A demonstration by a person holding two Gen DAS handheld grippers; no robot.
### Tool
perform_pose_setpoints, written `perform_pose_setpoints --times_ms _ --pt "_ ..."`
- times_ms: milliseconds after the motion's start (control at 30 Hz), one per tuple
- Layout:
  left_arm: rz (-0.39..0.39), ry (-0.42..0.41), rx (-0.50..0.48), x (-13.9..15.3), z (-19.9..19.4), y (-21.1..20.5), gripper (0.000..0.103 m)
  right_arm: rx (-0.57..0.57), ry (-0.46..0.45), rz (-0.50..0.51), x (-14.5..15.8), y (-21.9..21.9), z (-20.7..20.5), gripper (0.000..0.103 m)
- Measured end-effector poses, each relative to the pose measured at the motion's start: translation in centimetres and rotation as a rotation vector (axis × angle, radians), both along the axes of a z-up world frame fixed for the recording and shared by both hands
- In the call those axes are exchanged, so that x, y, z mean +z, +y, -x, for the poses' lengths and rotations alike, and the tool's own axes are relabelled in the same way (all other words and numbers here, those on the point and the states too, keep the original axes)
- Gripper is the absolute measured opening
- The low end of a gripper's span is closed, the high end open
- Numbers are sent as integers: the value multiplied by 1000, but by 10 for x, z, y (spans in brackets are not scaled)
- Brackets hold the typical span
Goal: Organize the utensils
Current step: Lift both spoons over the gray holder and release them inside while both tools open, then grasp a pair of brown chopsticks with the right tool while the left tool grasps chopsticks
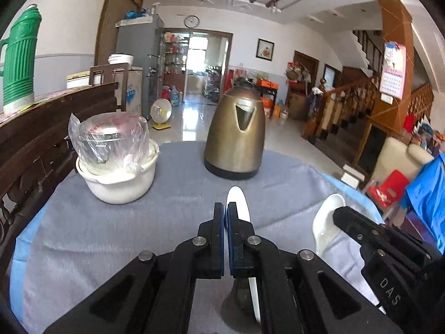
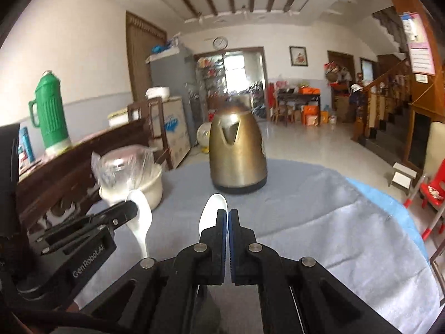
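My left gripper (image 1: 225, 208) is shut on a white ceramic spoon (image 1: 238, 203), whose bowl sticks out beyond the fingertips above the grey cloth. My right gripper (image 2: 228, 215) is shut on a second white spoon (image 2: 211, 211), bowl forward. In the left wrist view the right gripper (image 1: 338, 214) shows at the right with its spoon (image 1: 328, 220). In the right wrist view the left gripper (image 2: 130, 208) shows at the left with its spoon (image 2: 140, 220). Both spoons are held off the table.
A brass-coloured electric kettle (image 1: 236, 133) stands at the far middle of the round table (image 1: 111, 236). A white bowl (image 1: 119, 178) with a plastic-wrapped container in it sits at the far left. A dark wooden bench (image 1: 41, 128) and a green thermos (image 1: 19, 61) lie left.
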State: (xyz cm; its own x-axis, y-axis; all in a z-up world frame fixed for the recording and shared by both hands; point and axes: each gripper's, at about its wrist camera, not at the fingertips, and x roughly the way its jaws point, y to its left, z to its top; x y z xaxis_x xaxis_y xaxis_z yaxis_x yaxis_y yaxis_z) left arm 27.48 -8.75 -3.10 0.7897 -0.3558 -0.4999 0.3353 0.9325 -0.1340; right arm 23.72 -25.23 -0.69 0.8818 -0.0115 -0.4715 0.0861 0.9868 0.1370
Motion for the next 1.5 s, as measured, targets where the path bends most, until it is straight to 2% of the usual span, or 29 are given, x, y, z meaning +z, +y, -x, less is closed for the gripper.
perform_pose_setpoints --times_ms 67,133,200,267,467,667,800,867,1100,1500 --pt "-5 11 -18 2 7 5 4 37 46 -47 -5 -8 12 3" --pt "4 33 -42 7 15 11 11 67 91 -109 -9 -15 17 4" --pt "12 51 -58 10 25 19 43 92 120 -169 -8 -21 25 5" --pt "18 44 -50 12 39 29 50 99 134 -229 -8 -28 38 7" --pt "79 130 -34 4 89 59 52 86 126 -396 -10 -52 88 7" --pt "87 221 -2 -21 142 75 52 47 134 -437 -18 -62 139 7" --pt "72 262 -7 -35 163 75 52 64 189 -435 -33 -61 160 7" --pt "69 290 -10 -44 168 75 52 71 246 -455 -47 -61 165 7" --pt "62 370 -11 -67 160 75 52 98 378 -483 -83 -49 157 7" --pt "46 454 -18 -94 118 61 52 106 483 -471 -122 -31 122 7"
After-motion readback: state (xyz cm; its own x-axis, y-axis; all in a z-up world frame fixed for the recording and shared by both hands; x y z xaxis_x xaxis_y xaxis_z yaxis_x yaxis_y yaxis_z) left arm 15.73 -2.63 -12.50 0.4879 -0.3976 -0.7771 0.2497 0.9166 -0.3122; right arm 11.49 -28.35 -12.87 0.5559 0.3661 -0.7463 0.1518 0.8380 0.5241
